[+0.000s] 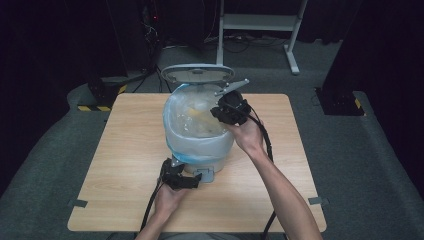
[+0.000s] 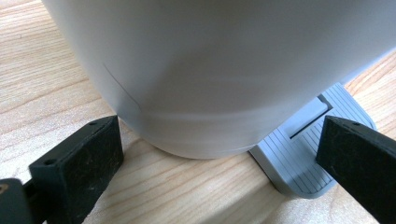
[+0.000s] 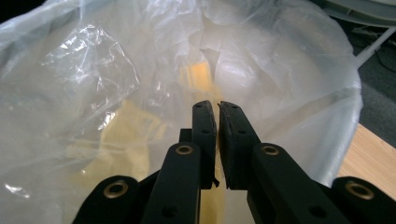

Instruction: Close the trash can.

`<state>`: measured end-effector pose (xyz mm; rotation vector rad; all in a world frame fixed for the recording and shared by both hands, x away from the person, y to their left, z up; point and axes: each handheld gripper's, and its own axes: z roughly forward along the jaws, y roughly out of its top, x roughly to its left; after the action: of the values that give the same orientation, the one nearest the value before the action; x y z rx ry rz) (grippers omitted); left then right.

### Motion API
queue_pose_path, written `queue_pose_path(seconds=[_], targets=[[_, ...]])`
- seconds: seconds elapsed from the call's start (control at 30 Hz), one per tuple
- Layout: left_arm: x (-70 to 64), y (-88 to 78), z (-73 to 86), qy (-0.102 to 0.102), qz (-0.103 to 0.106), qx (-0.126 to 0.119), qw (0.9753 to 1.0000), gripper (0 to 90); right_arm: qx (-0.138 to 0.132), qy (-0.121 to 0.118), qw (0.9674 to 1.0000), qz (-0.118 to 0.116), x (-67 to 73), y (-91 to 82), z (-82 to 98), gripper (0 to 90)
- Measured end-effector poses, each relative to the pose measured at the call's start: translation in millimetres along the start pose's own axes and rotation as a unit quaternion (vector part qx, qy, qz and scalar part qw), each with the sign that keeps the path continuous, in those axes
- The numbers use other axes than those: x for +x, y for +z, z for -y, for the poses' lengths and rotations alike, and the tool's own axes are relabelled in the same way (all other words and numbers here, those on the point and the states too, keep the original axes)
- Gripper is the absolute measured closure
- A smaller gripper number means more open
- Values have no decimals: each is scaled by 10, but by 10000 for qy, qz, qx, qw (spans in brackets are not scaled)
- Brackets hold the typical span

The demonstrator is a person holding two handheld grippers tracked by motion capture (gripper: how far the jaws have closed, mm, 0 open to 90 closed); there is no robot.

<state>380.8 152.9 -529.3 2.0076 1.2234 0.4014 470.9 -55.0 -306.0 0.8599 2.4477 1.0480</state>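
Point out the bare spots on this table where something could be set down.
Bare wood runs along the table's left edge and along its right edge past the right gripper. The middle is crowded: the bin, its pedal and the left gripper fill the near centre.

High view: fixed overhead, faces forward and down on surface [image 1: 125, 165]. Left gripper view: low, close to bin [image 2: 224, 70] base and pedal [image 2: 303, 154]. Right gripper view: close above bin liner [image 3: 93, 93]. Bin shared by all.

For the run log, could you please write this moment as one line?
bin lid up | left gripper open by pedal | right gripper shut above liner bag
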Motion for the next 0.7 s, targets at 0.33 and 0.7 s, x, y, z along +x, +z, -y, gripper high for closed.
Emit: queue_pose_path(seconds=[0.33, 0.7], targets=[[9, -7, -2, 72, 7, 58, 10000, 6, -255, 162, 9995, -66, -12, -56, 10, 693], [10, -8, -2, 81, 8, 65, 9999, 6, -1155, 465, 9919, -264, -88, -419, 151, 596]])
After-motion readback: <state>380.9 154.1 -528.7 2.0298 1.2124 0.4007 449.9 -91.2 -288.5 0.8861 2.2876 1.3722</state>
